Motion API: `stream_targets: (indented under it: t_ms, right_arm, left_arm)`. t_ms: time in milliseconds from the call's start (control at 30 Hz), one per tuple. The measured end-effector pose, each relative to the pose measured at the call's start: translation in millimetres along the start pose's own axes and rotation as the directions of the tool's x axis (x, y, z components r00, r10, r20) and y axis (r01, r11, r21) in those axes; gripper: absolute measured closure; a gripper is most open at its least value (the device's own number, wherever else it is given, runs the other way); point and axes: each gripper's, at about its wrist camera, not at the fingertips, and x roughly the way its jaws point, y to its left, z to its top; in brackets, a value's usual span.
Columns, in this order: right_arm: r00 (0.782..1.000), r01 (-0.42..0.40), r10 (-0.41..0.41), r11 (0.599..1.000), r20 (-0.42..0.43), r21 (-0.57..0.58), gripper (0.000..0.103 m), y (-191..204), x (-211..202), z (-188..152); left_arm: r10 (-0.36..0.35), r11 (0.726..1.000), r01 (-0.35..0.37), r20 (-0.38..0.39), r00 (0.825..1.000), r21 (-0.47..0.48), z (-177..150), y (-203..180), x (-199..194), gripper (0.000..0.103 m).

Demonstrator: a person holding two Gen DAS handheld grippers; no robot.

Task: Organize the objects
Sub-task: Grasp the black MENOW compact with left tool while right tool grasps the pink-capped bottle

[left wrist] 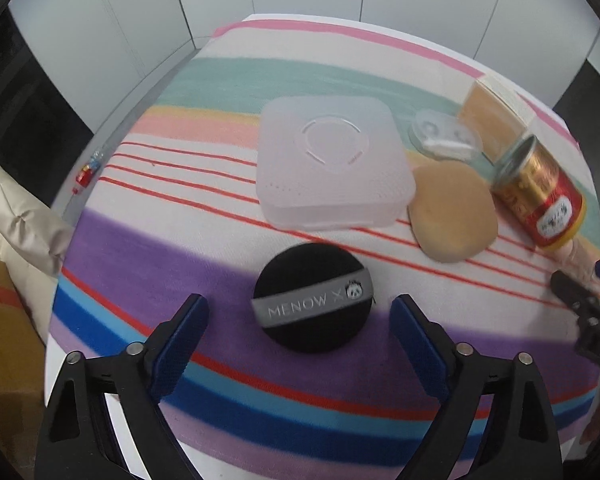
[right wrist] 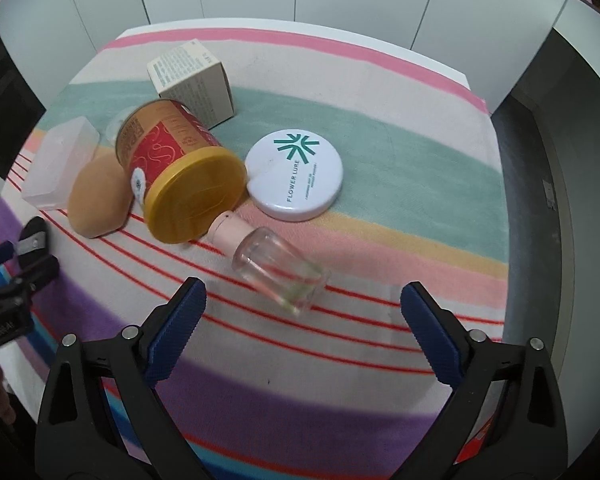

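Observation:
A black round powder puff (left wrist: 314, 298) with a grey MENOW band lies on the striped cloth between the fingers of my left gripper (left wrist: 300, 308), whose jaws stand open, pads clear of it. Behind it sits a frosted plastic case (left wrist: 332, 164) and a tan sponge puff (left wrist: 454, 216). In the right wrist view a clear glass bottle (right wrist: 280, 270) with a pink cap lies on its side just ahead of my open right gripper (right wrist: 304, 296). A red and gold can (right wrist: 180, 178) lies tipped beside it, next to a white round compact (right wrist: 296, 174) and a beige carton (right wrist: 192, 80).
The striped cloth (right wrist: 340, 360) covers a small table with white wall panels behind. A clear round lid (left wrist: 444, 134) lies behind the sponge puff. A cream padded sleeve (left wrist: 16, 216) and a cardboard box (left wrist: 4, 340) are at the left. Dark floor lies right of the table (right wrist: 540, 200).

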Motion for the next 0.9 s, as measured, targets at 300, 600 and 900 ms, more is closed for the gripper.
stream_targets:
  t_ms: [300,600,900]
  right_arm:
    - [0.998,-0.061,0.062,0.998,0.021,-0.019,0.035,5,0,5]
    - [0.997,-0.075,0.075,0.997,0.008,-0.011,0.055,10,-10,10]
    - [0.997,-0.070,0.070,0.997,0.035,-0.011,0.055,13,-50,8]
  left_arm:
    - [-0.018,0.999,0.017,0.016,1.000,0.027,3,-5,-9,0.052]
    - [-0.028,0.999,0.028,-0.002,1.000,0.015,4,3,-19,0.055]
    - [-0.044,0.999,0.042,0.053,0.998,0.032,16,-2,-58,0.055]
